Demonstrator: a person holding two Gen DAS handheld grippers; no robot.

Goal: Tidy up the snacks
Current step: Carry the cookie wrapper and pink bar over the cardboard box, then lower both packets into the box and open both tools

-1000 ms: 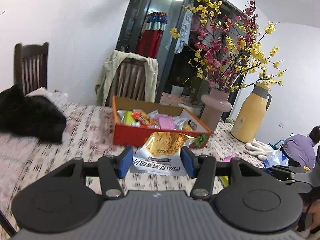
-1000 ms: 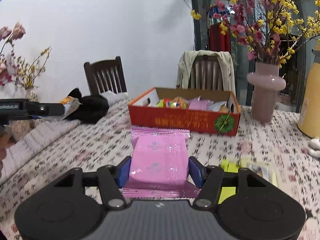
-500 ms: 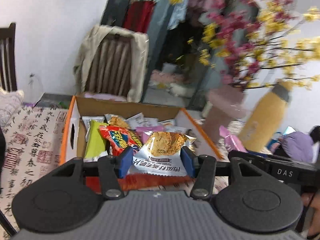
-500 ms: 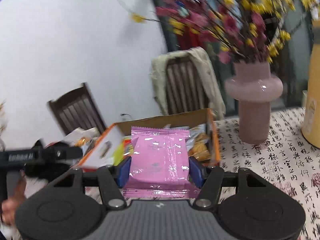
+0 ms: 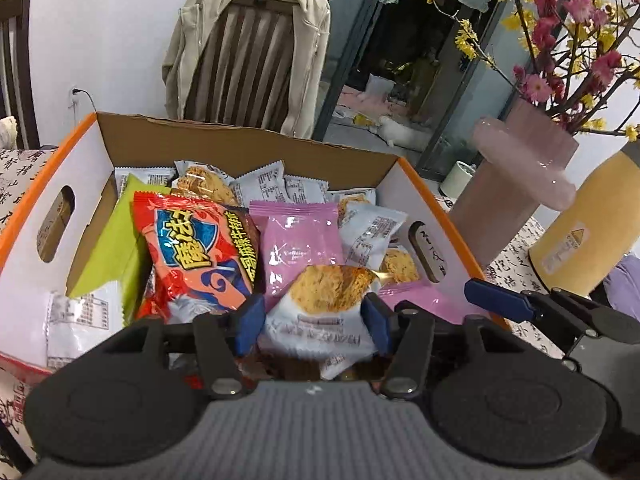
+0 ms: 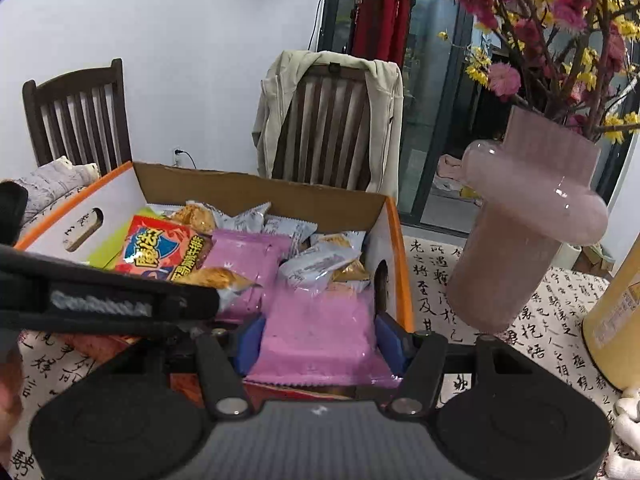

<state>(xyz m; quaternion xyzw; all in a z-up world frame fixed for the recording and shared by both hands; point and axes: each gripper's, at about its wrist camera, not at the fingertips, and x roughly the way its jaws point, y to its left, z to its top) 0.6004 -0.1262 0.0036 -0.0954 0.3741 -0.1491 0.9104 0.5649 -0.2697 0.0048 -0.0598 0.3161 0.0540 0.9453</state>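
Left gripper (image 5: 312,322) over the near edge of the cardboard box (image 5: 248,140), jaws opening, a white snack packet (image 5: 320,312) with a golden biscuit picture between the blue pads; cannot tell whether the pads press on it or have just let go. Packet lying over the other snacks at the near right of the box.

Right gripper (image 6: 318,338) just to the right of the left one, at the near right corner of the same box, pads clamped on the two sides of a pink packet (image 6: 320,328), medium-wide grip. Packet tilted with its far end over the box interior, its near crimped edge hanging toward the camera.

Inside the box, beyond the grippers: a red chip bag (image 5: 192,248) at left centre, a lime-green packet (image 5: 116,252) further left against the wall, a second pink packet (image 5: 296,244) in the middle, several white-grey packets toward the far and right side. Oval handle holes in the left and right walls, orange rim on the edges.

Box on a tablecloth (image 6: 432,280) printed with black calligraphy. To the right, a pink vase (image 6: 520,240) with red and yellow blossom branches, then a yellow flask (image 5: 588,232) at the far right. Behind the box, a wooden chair (image 6: 328,120) draped with a beige jacket, another dark chair (image 6: 76,112) to the left.
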